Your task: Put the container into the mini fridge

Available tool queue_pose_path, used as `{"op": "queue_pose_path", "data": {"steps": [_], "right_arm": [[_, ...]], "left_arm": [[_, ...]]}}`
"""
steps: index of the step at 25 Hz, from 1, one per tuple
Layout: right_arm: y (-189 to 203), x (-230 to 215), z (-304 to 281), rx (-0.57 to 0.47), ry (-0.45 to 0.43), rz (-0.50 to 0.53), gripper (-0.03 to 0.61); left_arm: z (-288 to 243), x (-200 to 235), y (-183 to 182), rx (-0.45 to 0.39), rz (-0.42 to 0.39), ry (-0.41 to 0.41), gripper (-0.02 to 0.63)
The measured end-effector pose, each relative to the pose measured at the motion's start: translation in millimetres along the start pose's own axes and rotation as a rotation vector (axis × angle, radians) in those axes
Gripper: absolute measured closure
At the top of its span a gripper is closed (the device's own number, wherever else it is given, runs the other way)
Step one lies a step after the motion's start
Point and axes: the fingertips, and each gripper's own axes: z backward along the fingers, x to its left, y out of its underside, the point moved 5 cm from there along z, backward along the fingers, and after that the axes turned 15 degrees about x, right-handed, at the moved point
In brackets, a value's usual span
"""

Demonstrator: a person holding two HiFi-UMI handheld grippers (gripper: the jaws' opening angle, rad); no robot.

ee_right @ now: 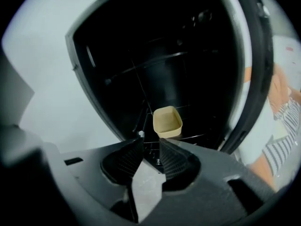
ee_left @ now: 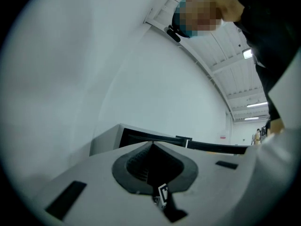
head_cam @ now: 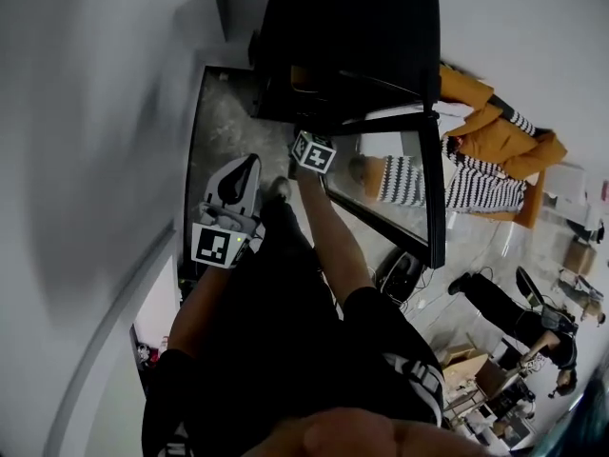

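The black mini fridge (head_cam: 352,36) stands with its glass door (head_cam: 423,188) swung open. In the right gripper view its dark inside (ee_right: 164,55) fills the frame. A beige open container (ee_right: 167,122) sits on a wire shelf (ee_right: 188,138) low in the fridge. My right gripper (ee_right: 151,150) points down at it from just outside, open, with nothing between its jaws and a gap to the container. Its marker cube (head_cam: 312,152) shows at the fridge's mouth. My left gripper (ee_left: 152,145) is shut and empty, off to the left (head_cam: 249,165) of the fridge.
A pale wall (head_cam: 86,160) runs along the left. Beyond the door are a person in an orange jacket and striped top (head_cam: 476,165), another person in black (head_cam: 519,317) and some boxes (head_cam: 576,255). In the left gripper view a grey-sided box with a dark front (ee_left: 136,138) lies ahead.
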Motion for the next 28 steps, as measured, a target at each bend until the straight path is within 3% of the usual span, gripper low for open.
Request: {"op": "queue_pose_path", "data": {"steps": [4, 9, 20, 28], "right_arm": [[11.7, 15.2, 39.5, -0.008, -0.010, -0.020, 0.480], [25.6, 38.6, 104.2, -0.064, -0.013, 0.036, 0.522], [72.1, 85.0, 234.9, -0.188, -0.046, -0.014, 0.546], [94.1, 101.6, 311.9, -0.252, -0.106, 0.099, 0.565]], "left_arm": [[24.2, -7.5, -14.4, -0.066, 0.000, 0.017, 0.609], [59.2, -22.7, -10.4, -0.032, -0.012, 0.052, 0.609], [128.0, -34.5, -20.8, -0.025, -0.059, 0.114, 0.609], [160.3, -56.2, -20.3, -0.003, -0.065, 0.079, 0.609]]}}
